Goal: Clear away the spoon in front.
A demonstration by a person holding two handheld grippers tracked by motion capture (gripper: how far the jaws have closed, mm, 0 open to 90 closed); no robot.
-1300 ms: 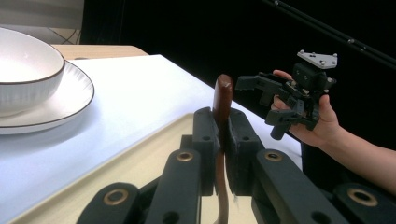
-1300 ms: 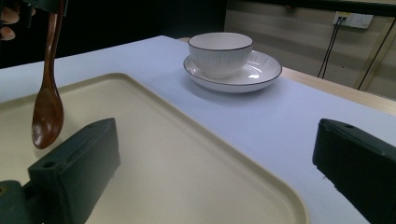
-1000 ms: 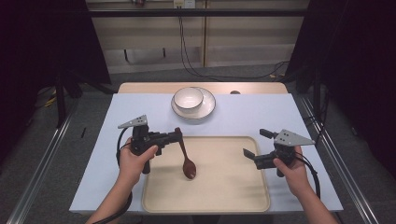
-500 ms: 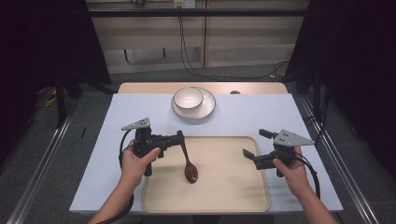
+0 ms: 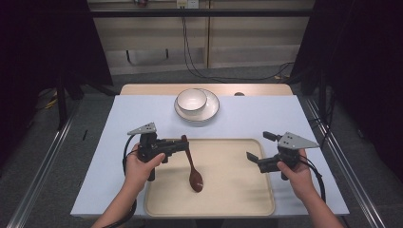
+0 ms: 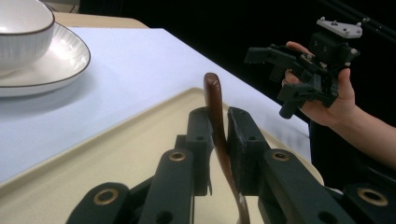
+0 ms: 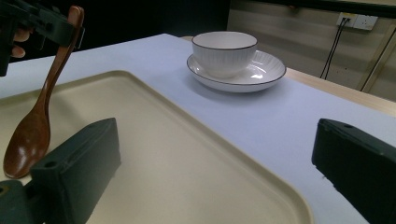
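Jaws of the left gripper [image 5: 183, 144] have just been opening around one wooden spoon [image 5: 192, 166], whose bowl rests on one tray [image 5: 237, 199]. The right gripper [image 5: 252, 159] gapes empty. One bowl [image 5: 192, 100] sits on one plate [image 5: 211, 110]

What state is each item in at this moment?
Wooden spoon: held by its handle, bowl end resting on tray.
Left gripper: jaws just easing open, spoon handle between them.
Right gripper: open, empty.
Tray: flat on table.
Bowl: upright on saucer, empty.
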